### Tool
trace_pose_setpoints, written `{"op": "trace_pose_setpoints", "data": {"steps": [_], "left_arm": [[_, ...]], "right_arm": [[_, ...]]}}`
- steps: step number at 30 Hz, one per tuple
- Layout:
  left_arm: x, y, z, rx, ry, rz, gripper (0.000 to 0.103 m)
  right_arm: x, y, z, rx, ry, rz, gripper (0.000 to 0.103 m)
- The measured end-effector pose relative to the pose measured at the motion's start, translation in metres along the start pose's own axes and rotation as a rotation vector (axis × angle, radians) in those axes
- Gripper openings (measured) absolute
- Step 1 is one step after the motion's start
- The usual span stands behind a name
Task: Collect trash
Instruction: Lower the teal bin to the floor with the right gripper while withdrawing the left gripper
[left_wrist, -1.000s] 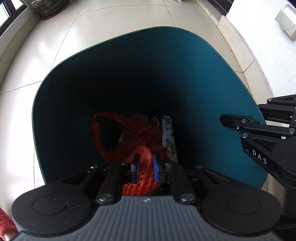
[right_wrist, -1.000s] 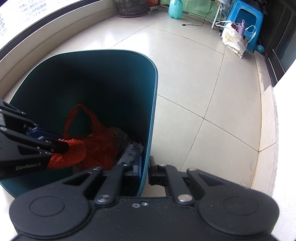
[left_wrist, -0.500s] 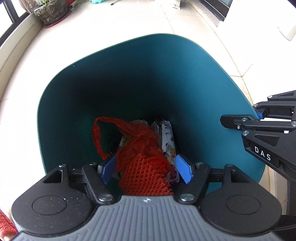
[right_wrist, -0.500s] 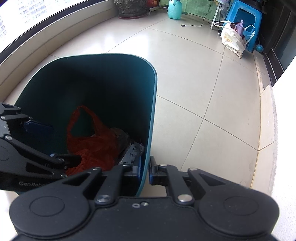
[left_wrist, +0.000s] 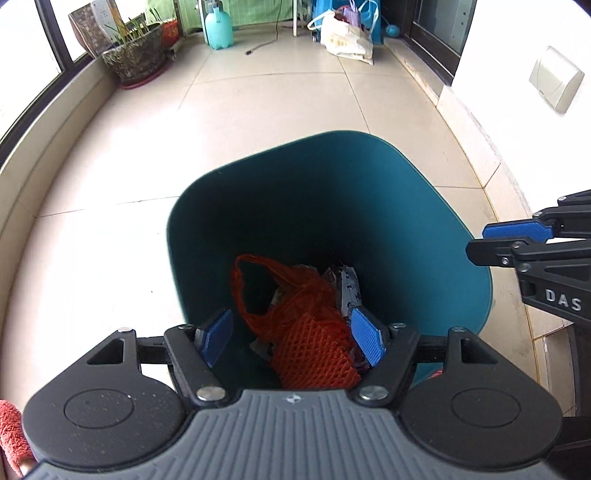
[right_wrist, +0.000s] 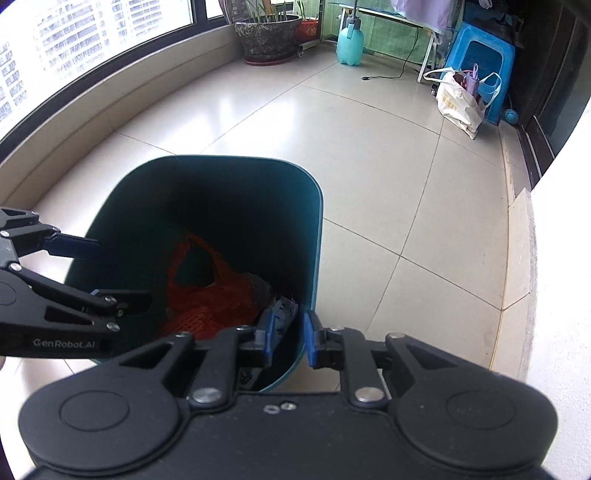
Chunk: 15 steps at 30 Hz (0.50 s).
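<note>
In the teal bin (left_wrist: 424, 236), red net bag (left_wrist: 314, 350), wrappers (left_wrist: 349, 288) half hidden beneath

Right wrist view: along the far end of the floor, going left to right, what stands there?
Potted plant → teal spray bottle → white tote bag → blue stool.
</note>
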<state>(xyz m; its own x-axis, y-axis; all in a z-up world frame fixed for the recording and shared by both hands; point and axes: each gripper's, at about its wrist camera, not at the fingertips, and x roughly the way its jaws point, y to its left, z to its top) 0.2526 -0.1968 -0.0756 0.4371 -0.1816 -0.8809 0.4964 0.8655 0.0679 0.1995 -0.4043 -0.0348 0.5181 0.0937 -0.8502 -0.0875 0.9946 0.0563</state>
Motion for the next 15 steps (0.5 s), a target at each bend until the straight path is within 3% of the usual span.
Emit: {"op": "trace_pose_setpoints", "data": {"steps": [3, 15], "left_arm": [[-0.022, 0.004, -0.006, -0.003, -0.028, 0.006, 0.070], [-0.086, 0.021, -0.049, -0.044, -0.134, 0.033, 0.070]], "right_arm": [[-0.020, 0.010, -0.004, -0.004, -0.037, 0.012, 0.019], [-0.088, 0.028, -0.035, 0.083, -0.160, 0.070, 0.047]]}}
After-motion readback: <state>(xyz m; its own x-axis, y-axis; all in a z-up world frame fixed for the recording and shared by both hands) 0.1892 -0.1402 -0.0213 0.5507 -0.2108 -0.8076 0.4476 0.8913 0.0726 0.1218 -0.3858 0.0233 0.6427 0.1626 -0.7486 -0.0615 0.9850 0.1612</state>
